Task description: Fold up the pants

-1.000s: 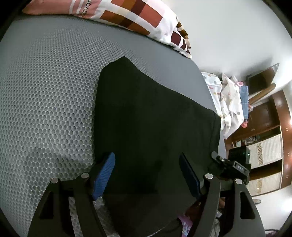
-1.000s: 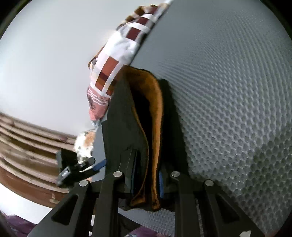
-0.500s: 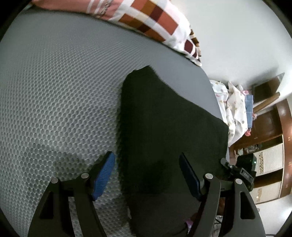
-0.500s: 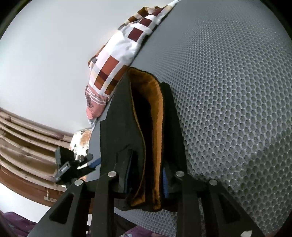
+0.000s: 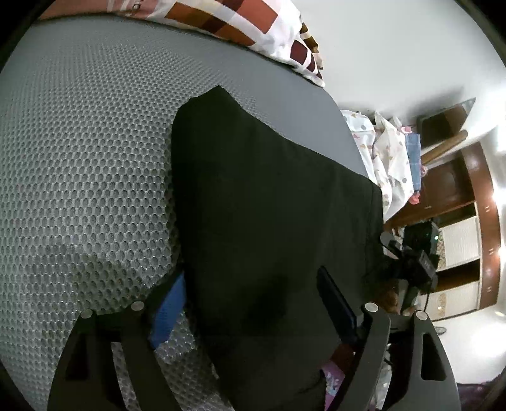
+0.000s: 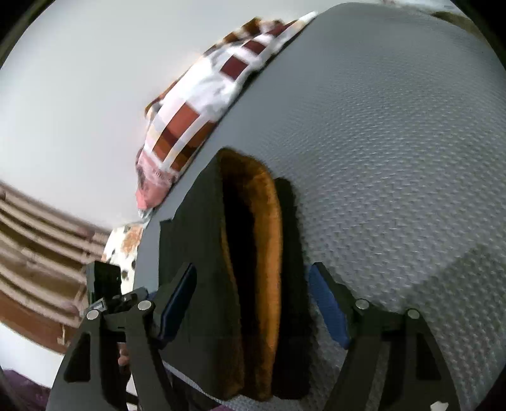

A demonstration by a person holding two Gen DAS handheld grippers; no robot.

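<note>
The black pants lie folded on the grey honeycomb mattress. In the right wrist view the pants show an orange-brown fleece lining at the open edge. My left gripper is open, its blue pads astride the near part of the pants. My right gripper is open too, with the folded edge of the pants between its spread fingers. The other gripper shows at the right edge of the left wrist view.
A checked red, brown and white pillow lies at the far edge of the mattress, also in the right wrist view. Patterned cloth hangs off the bed's far side. Wooden furniture stands against the white wall.
My right gripper was shut on the pants' edge and has opened, letting go. My left gripper stayed open and shifted over the pants.
</note>
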